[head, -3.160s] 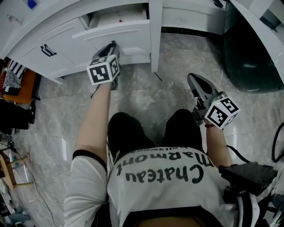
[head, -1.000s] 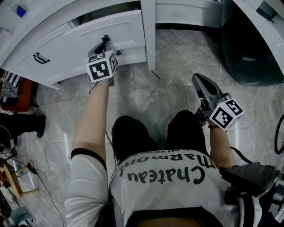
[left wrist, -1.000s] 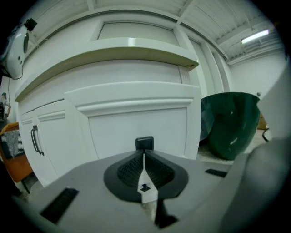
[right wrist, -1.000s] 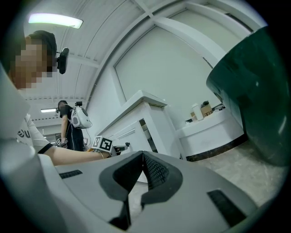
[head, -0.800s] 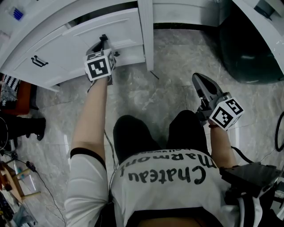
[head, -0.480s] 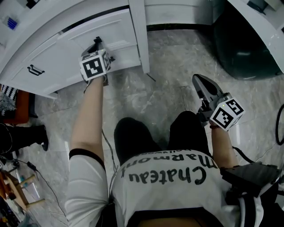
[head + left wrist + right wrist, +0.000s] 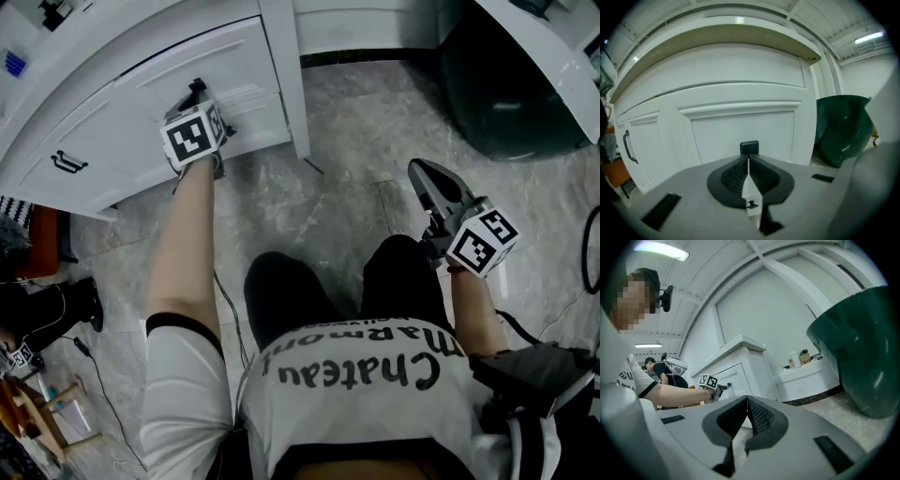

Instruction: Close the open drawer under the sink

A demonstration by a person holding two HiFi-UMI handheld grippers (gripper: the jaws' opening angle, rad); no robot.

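**A:** Cabinet, status?

**B:** White unit under the counter. The drawer front sits level with its neighbours, with no dark gap along the top. I judge it closed, or all but.

**A:** Grippers?

**B:** Left gripper is clenched on nothing, tips at the drawer front by the small black handle. Contact unconfirmed. Right gripper is also clenched and empty, idle over the floor, well apart.

**A:** Remaining?

**B:** Perhaps a last nudge.
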